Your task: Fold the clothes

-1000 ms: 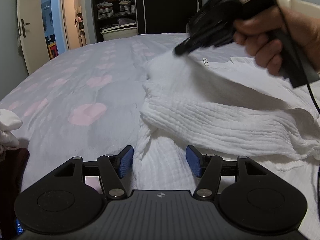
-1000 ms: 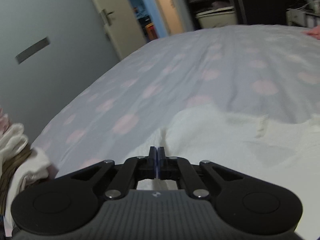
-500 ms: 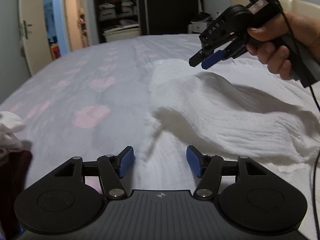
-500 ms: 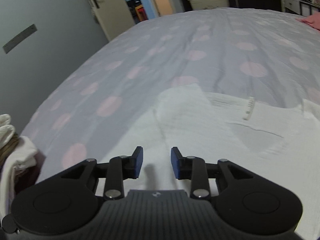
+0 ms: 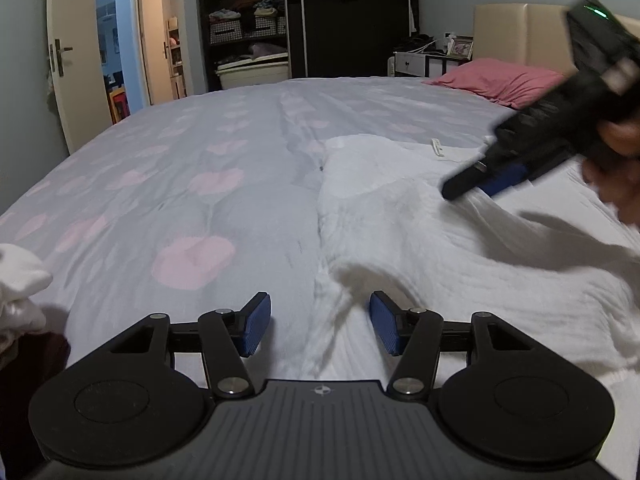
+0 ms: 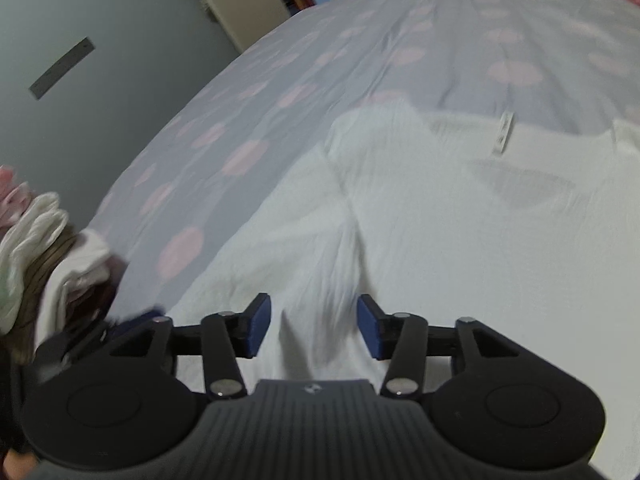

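Blue-padded and black, the left gripper [image 5: 320,330] fills the bottom of the left wrist view with its two fingers spread wide apart and nothing between them; below the gap lies the near edge of a crinkled white cotton garment [image 5: 460,264], which is spread over the right half of the frame on the pale grey bedspread with pink spots [image 5: 192,200]. At the lower left edge of that view sits a heap of white and dark clothes [image 5: 20,296]. Farther up on the right, the right gripper [image 5: 486,180] reaches in from the upper right corner, held by a person's hand [image 5: 616,160]; it is blurred, tilted down toward the garment, and casts a shadow across the cloth. A small white label [image 5: 437,147] shows near the garment's far edge, at centre right. Beyond it, a pink pillow [image 5: 500,80] lies at the upper right in front of a beige headboard [image 5: 520,32], a dark wardrobe with open shelves [image 5: 304,16] stands at top centre, and a cream door [image 5: 76,60] stands open at the upper left.

In the right wrist view, the right gripper's blue pads [image 6: 258,330] also stand well apart, empty, above a raised fold of the garment that runs up the middle of the frame. The clothes heap sits at the left edge, and the spotted bedspread curves away across the top.
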### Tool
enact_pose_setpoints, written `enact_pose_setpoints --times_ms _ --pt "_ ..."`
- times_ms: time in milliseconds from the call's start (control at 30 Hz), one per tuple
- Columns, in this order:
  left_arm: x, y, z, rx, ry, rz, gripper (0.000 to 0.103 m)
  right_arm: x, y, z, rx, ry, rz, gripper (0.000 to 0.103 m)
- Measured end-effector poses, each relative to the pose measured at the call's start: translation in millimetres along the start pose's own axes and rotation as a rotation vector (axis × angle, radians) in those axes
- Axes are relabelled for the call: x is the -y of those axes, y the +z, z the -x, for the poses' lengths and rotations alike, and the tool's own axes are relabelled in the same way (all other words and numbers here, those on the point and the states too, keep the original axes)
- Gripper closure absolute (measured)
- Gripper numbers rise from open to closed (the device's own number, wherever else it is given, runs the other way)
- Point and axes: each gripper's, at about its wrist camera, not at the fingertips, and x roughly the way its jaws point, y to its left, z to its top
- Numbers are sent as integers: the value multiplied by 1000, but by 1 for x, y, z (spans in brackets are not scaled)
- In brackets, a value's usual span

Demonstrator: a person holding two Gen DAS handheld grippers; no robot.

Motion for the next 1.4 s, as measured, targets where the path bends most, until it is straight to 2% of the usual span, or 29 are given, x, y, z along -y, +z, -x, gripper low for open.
enact_pose_setpoints --times_ms 33,100,133,167,267,367,400,467,700,800,867,967,1033,1100,1233,1300,1333,1367,1400 --pt "-1 1 -2 -1 2 6 49 -1 -3 0 -5 -1 10 49" --pt "-3 4 -5 -3 7 17 61 -1 -7 -2 -22 4 25 50" --pt "-5 5 -7 -4 9 22 86 1 -9 -2 -22 25 19 51" --pt "-6 6 -9 -5 12 28 96 2 -10 -1 -21 47 14 51" --pt "-9 10 -15 -9 19 45 95 8 -10 9 12 74 2 52" --pt "-9 9 -16 -12 37 47 95 15 -8 17 21 32 18 54" --pt "-8 10 -15 -13 44 44 95 18 -9 18 17 16 32 56" --pt "-4 10 -15 -14 50 35 95 23 -12 19 -6 9 53 72" --pt "-2 9 -12 -12 52 15 95 30 -20 12 18 16 49 72" --pt "-2 8 -12 -11 50 15 95 21 -23 10 34 65 76 72" --pt "-2 8 -12 -11 50 14 95 18 -21 13 77 56 77 72" --pt "-2 8 -12 -10 48 14 95 26 -12 24 148 -11 51 72" --pt "-2 8 -12 -9 47 14 95 28 -9 28 121 -48 87 76" --pt "-2 8 -12 -9 47 14 94 21 -14 29 55 -59 195 76" --pt "-4 8 -11 -8 46 14 93 19 -32 26 -48 -21 252 75" --pt "-3 8 -11 -8 50 14 92 17 -38 23 -63 -22 262 75" --pt "-3 8 -11 -9 53 11 92 17 -39 22 -62 -21 258 79" --pt "-2 8 -11 -9 55 8 92 17 -40 21 -62 -19 254 91" --pt "-1 8 -11 -10 57 7 92 16 -39 22 -62 -12 263 99"
